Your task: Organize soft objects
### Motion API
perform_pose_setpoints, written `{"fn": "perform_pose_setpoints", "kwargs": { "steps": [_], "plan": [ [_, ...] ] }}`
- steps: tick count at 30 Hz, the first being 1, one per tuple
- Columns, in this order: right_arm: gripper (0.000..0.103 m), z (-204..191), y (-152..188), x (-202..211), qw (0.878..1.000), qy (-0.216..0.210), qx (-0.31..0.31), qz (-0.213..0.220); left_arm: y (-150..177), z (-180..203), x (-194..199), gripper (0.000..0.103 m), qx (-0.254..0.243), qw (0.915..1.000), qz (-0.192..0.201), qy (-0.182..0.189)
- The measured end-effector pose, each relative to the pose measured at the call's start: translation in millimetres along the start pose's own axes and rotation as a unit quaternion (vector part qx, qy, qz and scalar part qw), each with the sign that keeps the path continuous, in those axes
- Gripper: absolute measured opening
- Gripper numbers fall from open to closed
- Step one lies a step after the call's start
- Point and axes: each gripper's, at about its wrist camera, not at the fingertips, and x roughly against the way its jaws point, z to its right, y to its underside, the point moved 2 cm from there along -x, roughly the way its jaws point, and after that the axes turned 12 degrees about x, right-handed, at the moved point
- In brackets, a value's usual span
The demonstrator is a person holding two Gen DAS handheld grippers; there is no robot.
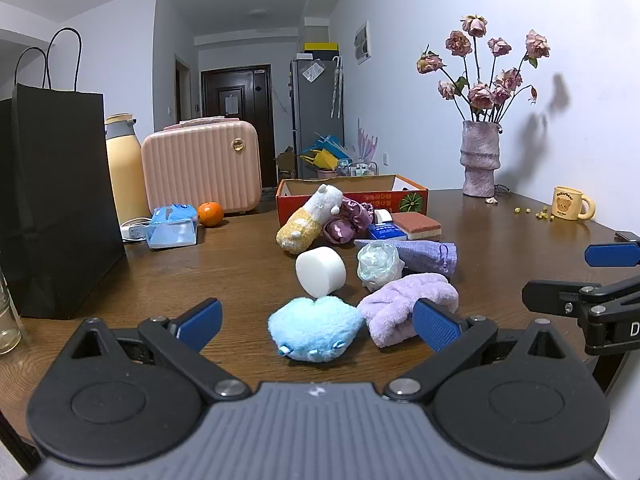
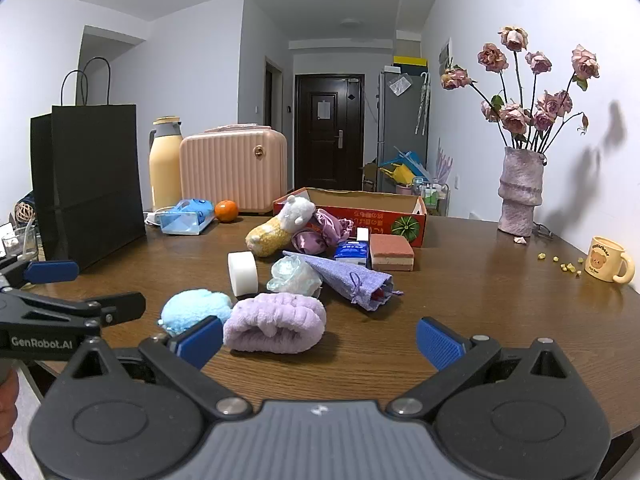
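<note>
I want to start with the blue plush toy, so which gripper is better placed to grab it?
Left, probably. The left gripper is open with the blue plush toy centred between its fingers; in the right gripper view the toy sits off to the side.

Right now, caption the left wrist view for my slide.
Open left tongs face a blue plush and lilac towel on the wooden table.

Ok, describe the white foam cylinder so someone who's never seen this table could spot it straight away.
Start at the red cardboard box at the back of the brown wooden table; a pile of soft things spreads forward from it. The white foam cylinder lies on its side behind the light blue plush toy, the only plain, smooth white piece there.
</note>
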Motion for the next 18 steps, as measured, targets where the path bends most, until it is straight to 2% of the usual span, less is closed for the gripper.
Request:
{"fn": "perform_pose_setpoints", "kwargs": {
  "steps": [18],
  "plan": [
    [0.103, -0.2, -0.7, 2.6, 1.0, 0.001, -0.001, 0.001, -0.9, 0.7, 0.1, 0.103, 0.0, 1.0, 0.0, 0.0]
  ]
}}
